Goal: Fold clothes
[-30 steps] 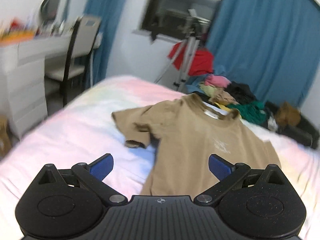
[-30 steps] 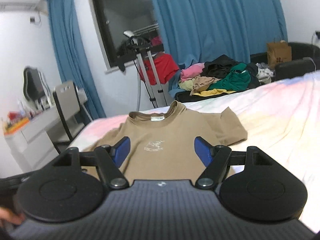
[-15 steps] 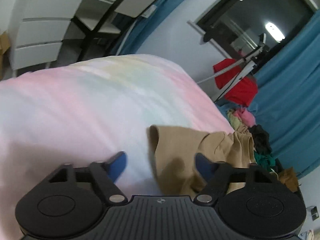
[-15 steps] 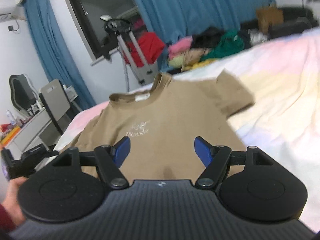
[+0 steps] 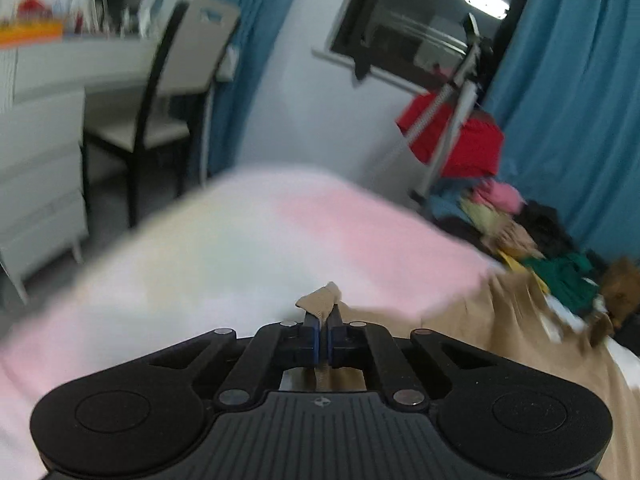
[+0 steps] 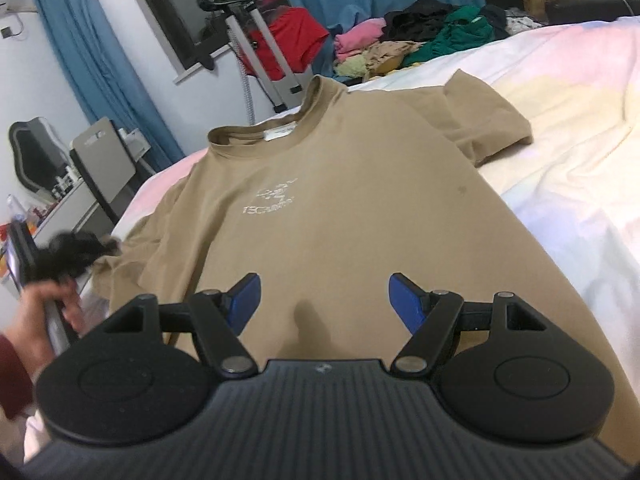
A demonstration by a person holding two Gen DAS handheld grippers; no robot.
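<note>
A tan T-shirt [image 6: 352,208] lies face up and spread on the pastel bedsheet [image 6: 568,168], collar toward the far edge. My right gripper [image 6: 324,300] is open and empty, hovering over the shirt's lower body. My left gripper [image 5: 323,336] is shut on a pinch of the shirt's left sleeve [image 5: 320,300]; the rest of the tan shirt [image 5: 500,320] trails off to its right. In the right wrist view the left gripper [image 6: 80,252] shows blurred at the sleeve's edge, held by a hand.
A pile of mixed clothes [image 6: 416,44] lies past the far edge of the bed. A tripod stand with a red garment [image 5: 456,136] stands by the window. A chair [image 5: 168,92] and white desk [image 5: 40,128] are on the left.
My left gripper has closed on the shirt's left sleeve. My right gripper has come lower and closer over the shirt body, still open.
</note>
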